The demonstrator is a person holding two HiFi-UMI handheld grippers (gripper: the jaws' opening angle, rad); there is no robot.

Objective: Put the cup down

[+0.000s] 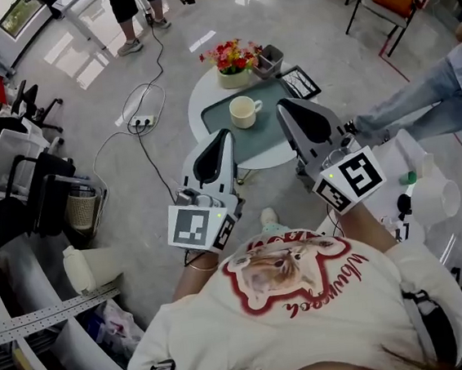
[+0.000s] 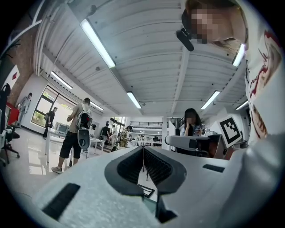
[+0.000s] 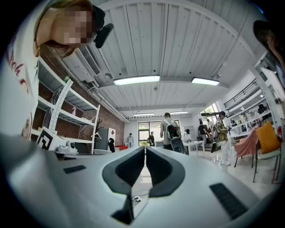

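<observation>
Cup (image 1: 244,111) stands upright near the middle of the round table (image 1: 199,103), touched by neither tool. My left gripper (image 1: 224,134) and right gripper (image 1: 283,105) hover over the table's near edge, jaws pressed together, empty.

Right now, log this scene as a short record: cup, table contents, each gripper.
cup: upright on the round table, touched by neither gripper
also on table: flower pot, grey box, dark flat item, all beyond the cup
left gripper: jaws together, nothing between them
right gripper: jaws together, nothing between them
task state: cup already set down
</observation>
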